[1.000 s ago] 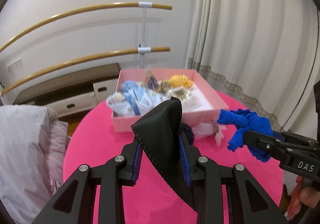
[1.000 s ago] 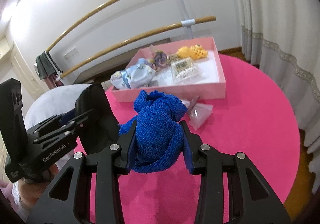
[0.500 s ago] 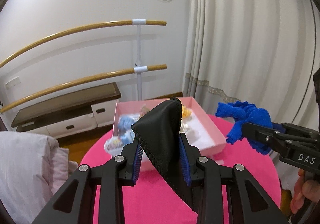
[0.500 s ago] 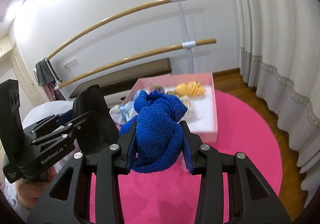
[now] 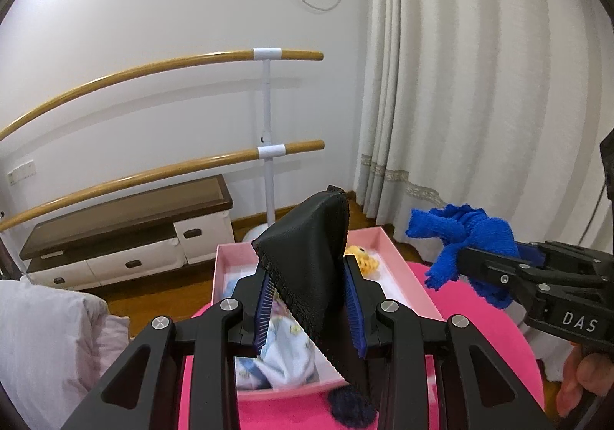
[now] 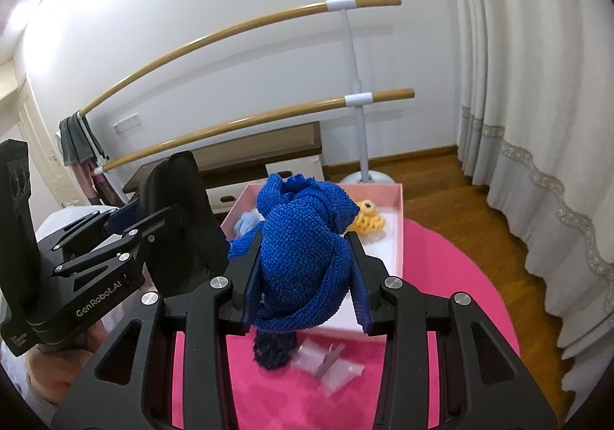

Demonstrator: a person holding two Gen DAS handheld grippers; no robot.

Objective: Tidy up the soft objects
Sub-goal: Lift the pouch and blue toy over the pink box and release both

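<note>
Black cloth (image 5: 307, 257) and blue knit (image 6: 303, 249) sit clamped between jaws.

Left wrist camera close behind its own fingers, looking down over the pink box (image 5: 399, 268), right wrist camera just the same, both sharing box (image 6: 399, 230), round pink table (image 6: 453, 276), wooden bars (image 5: 153, 172).
</note>
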